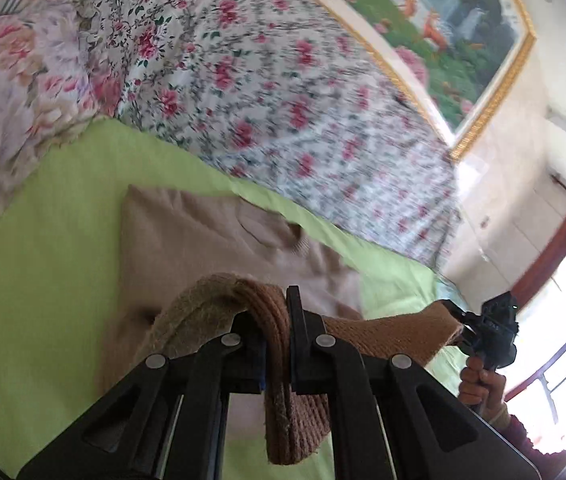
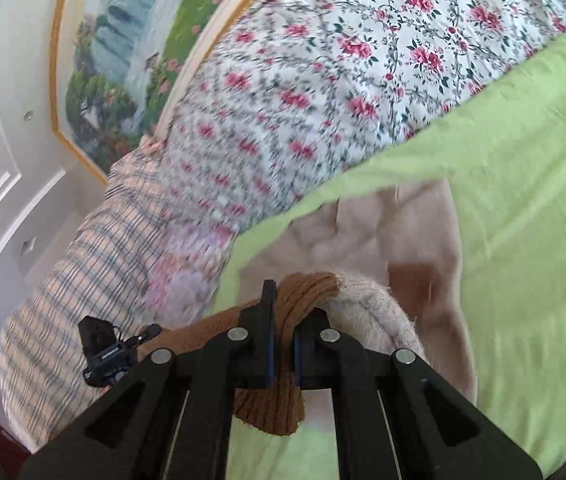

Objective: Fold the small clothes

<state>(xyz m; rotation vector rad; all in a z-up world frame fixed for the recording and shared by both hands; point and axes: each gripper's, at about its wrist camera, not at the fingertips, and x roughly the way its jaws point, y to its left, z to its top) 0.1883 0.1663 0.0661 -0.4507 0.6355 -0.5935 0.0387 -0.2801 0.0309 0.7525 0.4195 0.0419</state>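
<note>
A beige knit sweater (image 1: 203, 240) with a brown ribbed hem lies on the green sheet (image 1: 43, 240). My left gripper (image 1: 277, 340) is shut on the brown hem (image 1: 275, 312) and holds it lifted above the sheet. My right gripper (image 2: 283, 344) is shut on the other end of the hem (image 2: 303, 292); it also shows in the left wrist view (image 1: 459, 320) at the right. The hem stretches between the two grippers. The sweater body (image 2: 415, 240) hangs below and trails onto the green sheet (image 2: 523, 200).
A floral quilt (image 1: 263, 100) is piled along the far side of the bed. A pink floral pillow (image 1: 15, 92) and a plaid pillow (image 2: 83, 272) lie at one end. A gold-framed painting (image 1: 463, 40) hangs on the wall. A window (image 1: 563, 320) is at the right.
</note>
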